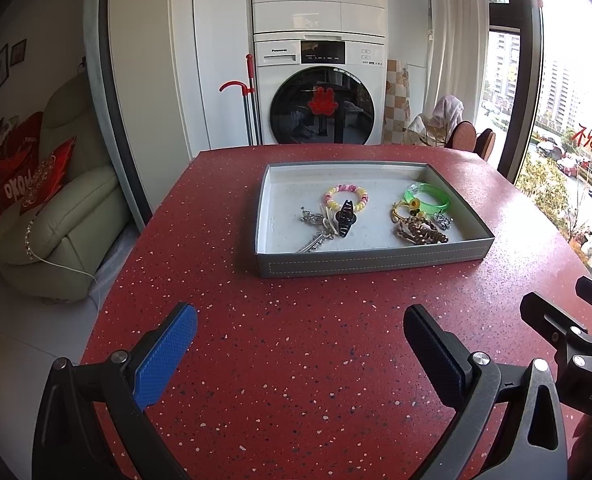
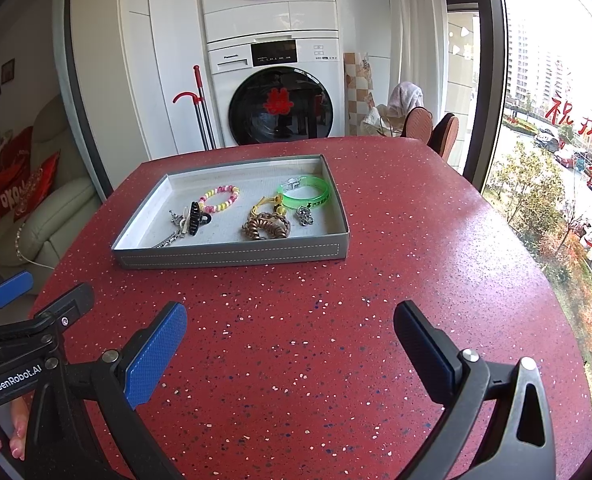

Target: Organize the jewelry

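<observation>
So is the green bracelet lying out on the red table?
No, the green bracelet lies inside the grey tray, near its far right corner, not on the red table.

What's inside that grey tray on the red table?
The grey tray holds a beaded bracelet, green bangle, black hair claw, braided brown piece and silver trinkets; overlapping pieces hide some details.

Red speckled table (image 1: pixel 296 360), grey tray (image 1: pixel 372 260) w/ green bangle (image 1: pixel 428 196), blue-padded tongs (image 1: pixel 300 344).
</observation>
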